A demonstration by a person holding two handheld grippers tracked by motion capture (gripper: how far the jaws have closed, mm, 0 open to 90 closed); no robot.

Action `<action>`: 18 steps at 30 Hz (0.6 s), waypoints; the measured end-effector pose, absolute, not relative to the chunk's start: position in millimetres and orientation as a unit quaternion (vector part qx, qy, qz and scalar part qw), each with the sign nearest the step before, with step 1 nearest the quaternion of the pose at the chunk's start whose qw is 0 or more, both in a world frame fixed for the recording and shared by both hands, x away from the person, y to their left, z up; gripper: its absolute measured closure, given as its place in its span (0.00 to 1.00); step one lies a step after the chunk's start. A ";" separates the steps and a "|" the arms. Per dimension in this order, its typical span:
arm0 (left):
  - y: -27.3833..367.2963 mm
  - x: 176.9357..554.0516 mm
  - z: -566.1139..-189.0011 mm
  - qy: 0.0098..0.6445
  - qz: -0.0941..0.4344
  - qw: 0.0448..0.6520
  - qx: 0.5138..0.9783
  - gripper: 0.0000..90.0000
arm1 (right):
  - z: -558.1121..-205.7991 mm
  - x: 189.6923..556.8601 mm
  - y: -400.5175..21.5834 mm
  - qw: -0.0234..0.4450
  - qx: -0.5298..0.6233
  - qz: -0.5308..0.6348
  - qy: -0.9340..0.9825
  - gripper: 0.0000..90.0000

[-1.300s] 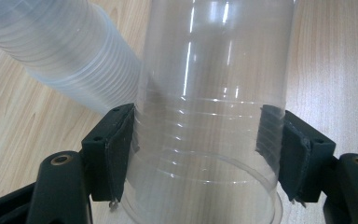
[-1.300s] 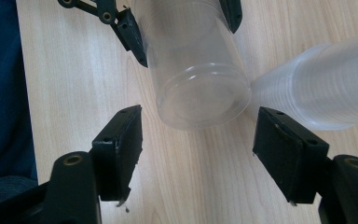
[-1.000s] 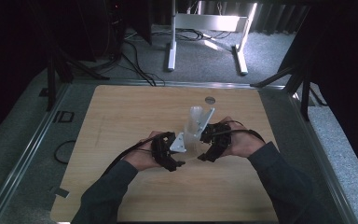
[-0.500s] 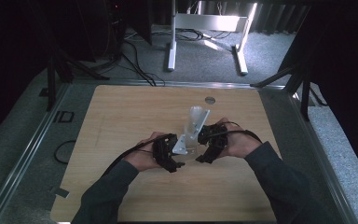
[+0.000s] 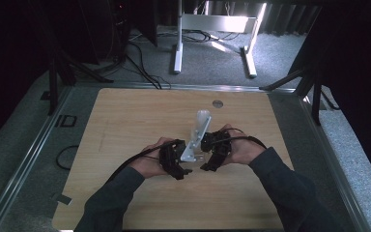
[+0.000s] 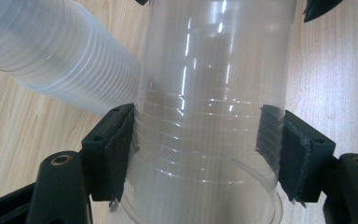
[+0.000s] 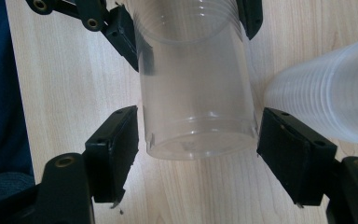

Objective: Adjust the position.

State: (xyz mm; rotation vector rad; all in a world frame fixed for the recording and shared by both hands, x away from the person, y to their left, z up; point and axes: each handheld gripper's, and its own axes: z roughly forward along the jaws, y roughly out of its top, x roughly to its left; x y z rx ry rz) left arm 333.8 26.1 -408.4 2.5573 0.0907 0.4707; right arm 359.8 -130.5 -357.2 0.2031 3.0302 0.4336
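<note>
My left tool point(image 6: 200, 135) pinches a single clear cup point(image 6: 209, 107) near its rim end: both pads point(image 6: 121, 149) press flat on the ribbed wall, one on each side. In the left tool view the cup runs straight away from me along the jaws, open mouth nearest the camera.

My right tool point(image 7: 198, 154) stands spread around the closed base of the same cup point(image 7: 193, 84). Its jaws have just been opening; the cup base sits between them, with a sliver of wood grain showing between the left pad and the cup wall, and the right pad standing just beside the wall. I cannot tell whether that right pad brushes it.

In the right tool view my left tool point(image 7: 186, 32) appears at the top, clamped across the far end of the cup.

High view: both tools meet near the middle of the worktop point(image 5: 125, 125), left tool point(image 5: 178, 162) and right tool point(image 5: 210, 152) facing each other, the cup point(image 5: 195, 155) bridging them just above the wood. My hands and dark sleeves come in from the near edge.

Stack of nested clear cups point(image 5: 199, 130): lies tilted, running from between the tools towards the far side of the worktop. In the left tool view the stack point(image 6: 56, 51) passes behind the held cup at upper left; in the right tool view it point(image 7: 326, 88) sits at right, just beside the cup.

A small round metal disc point(image 5: 217, 103) is set in the worktop near the far edge, well apart from the cups.
</note>
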 end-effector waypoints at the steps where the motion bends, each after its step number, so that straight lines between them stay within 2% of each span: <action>1: 26.1 333.6 -408.4 0.035 0.175 0.269 0.946 0.33 | -357.4 359.7 -130.2 0.036 0.066 0.141 0.987 0.33; 10: 25.5 333.0 -408.6 0.032 0.177 0.269 0.946 0.33 | -359.7 361.1 -129.7 0.036 0.068 0.143 0.987 0.36; 18: 27.2 333.1 -409.0 0.038 0.179 0.271 0.945 0.33 | -360.0 361.0 -129.3 0.033 0.069 0.148 0.986 0.44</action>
